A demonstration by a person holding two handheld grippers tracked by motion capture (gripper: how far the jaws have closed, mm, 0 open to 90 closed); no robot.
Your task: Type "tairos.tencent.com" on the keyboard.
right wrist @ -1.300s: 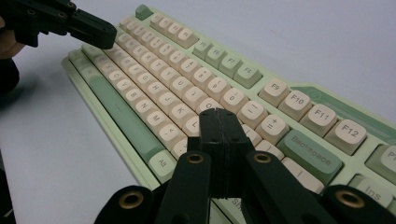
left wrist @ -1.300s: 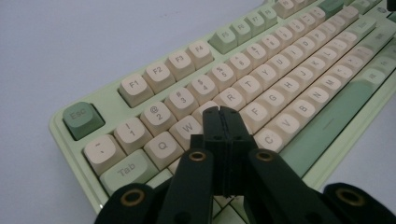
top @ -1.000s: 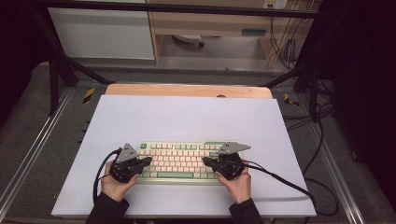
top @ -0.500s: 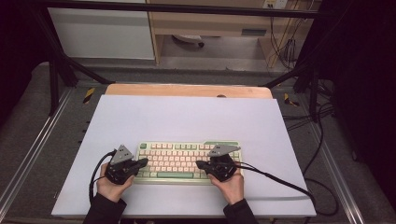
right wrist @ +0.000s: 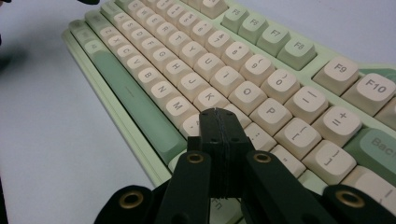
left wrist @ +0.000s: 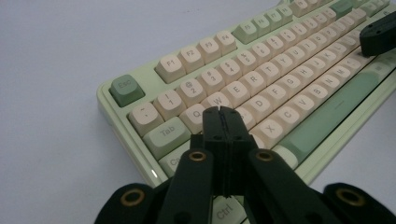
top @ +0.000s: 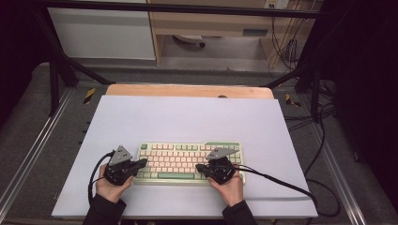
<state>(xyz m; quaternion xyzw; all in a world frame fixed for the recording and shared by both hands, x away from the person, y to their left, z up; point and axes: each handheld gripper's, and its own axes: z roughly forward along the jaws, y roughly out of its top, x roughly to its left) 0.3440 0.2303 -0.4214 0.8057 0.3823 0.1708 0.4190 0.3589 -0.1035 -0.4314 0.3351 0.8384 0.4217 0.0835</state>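
Note:
A pale green keyboard point(top: 187, 161) with cream keys lies on the white table cover, near the front edge. My left gripper point(top: 141, 164) is at the keyboard's left end and is shut. In the left gripper view its closed tips point(left wrist: 222, 112) hover over the left letter keys of the keyboard point(left wrist: 280, 74), with nothing between them. My right gripper point(top: 201, 167) sits over the right half and is also shut. In the right gripper view its tips point(right wrist: 216, 114) are just above the keys near the L and comma, over the keyboard point(right wrist: 196, 51). The other gripper's black tip point(left wrist: 378, 35) shows far off.
The white cover point(top: 187, 117) spreads over a wooden table whose far edge point(top: 187, 90) shows bare. A black cable point(top: 281, 183) trails right from the right gripper. Metal frame rails point(top: 28, 154) run along both sides, and loose cables point(top: 328, 117) lie off the right side.
Both grippers have shifted slightly left and toward the person, the right one away from the keyboard's right end. The jaws have stayed shut.

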